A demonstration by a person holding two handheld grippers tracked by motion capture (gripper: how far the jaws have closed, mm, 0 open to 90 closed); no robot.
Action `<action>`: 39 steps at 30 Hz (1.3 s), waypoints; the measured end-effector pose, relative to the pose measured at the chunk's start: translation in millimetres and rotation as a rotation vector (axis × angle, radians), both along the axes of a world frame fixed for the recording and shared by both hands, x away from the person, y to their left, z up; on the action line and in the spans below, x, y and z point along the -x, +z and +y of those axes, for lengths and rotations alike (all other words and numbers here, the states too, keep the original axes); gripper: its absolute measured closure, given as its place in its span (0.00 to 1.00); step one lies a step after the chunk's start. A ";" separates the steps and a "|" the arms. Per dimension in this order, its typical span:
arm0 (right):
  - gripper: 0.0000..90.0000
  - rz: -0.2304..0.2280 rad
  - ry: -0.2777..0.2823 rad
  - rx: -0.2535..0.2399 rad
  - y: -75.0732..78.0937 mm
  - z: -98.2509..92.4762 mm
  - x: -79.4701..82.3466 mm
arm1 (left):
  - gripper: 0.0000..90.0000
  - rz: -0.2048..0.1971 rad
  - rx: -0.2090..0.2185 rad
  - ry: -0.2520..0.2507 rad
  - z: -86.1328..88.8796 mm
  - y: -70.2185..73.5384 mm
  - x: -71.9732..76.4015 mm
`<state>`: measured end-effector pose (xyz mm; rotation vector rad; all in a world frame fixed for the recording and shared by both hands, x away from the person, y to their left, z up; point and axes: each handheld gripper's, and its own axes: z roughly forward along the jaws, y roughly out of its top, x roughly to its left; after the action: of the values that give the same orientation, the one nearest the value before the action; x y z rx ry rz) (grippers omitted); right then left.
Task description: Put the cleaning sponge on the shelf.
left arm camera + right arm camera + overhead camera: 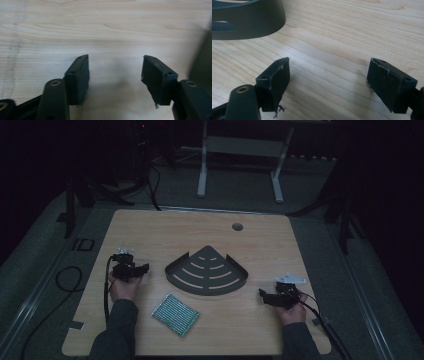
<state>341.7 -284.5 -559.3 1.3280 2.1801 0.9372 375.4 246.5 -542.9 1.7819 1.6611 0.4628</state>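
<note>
Resting on the counter (pixel 150 227), both grippers keep their fingers wide and empty. The green pad (pixel 175 314) lies between them, nearer the left gripper (pixel 145 268) than the right gripper (pixel 262 293).

Wooden table (pixel 150 230): corner shelf (pixel 207 271), green mat (pixel 175 314)

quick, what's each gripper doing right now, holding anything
left gripper: jaws open, nothing between them, bare table under them.
right gripper: jaws open, nothing held.

High view is looking down over the table (pixel 150 227); gripper views are hovering close, sharing its wood.
</note>
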 end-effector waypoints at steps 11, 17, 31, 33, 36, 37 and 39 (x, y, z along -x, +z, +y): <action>0.20 0.001 0.001 0.001 0.1 -0.1 0.0 | 0.57 -0.088 0.016 -0.193 -8.1 12.1 34.5; 0.20 0.001 0.001 0.001 0.1 -0.2 -0.1 | 0.69 -0.092 0.037 -0.266 -7.8 17.5 48.9; 0.20 0.001 0.002 0.001 0.1 -0.2 -0.1 | 0.89 -0.069 0.016 -0.411 -29.2 28.1 70.8; 0.20 0.000 0.002 0.001 0.1 -0.2 -0.1 | 0.91 -0.060 0.012 -0.435 -34.3 28.1 72.8; 0.20 0.001 0.002 0.001 0.1 -0.2 -0.1 | 0.97 -0.049 0.000 -0.469 -41.9 28.4 75.6; 0.20 0.001 0.002 0.001 0.1 -0.2 -0.2 | 1.00 -0.044 -0.003 -0.478 -43.8 28.6 76.5; 0.20 0.001 0.002 0.001 0.1 -0.2 -0.1 | 1.00 -0.036 -0.005 -0.505 -49.8 28.8 79.9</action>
<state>341.8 -284.7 -559.2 1.3260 2.1827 0.9363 295.5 196.7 -514.1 2.0899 1.1230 0.2662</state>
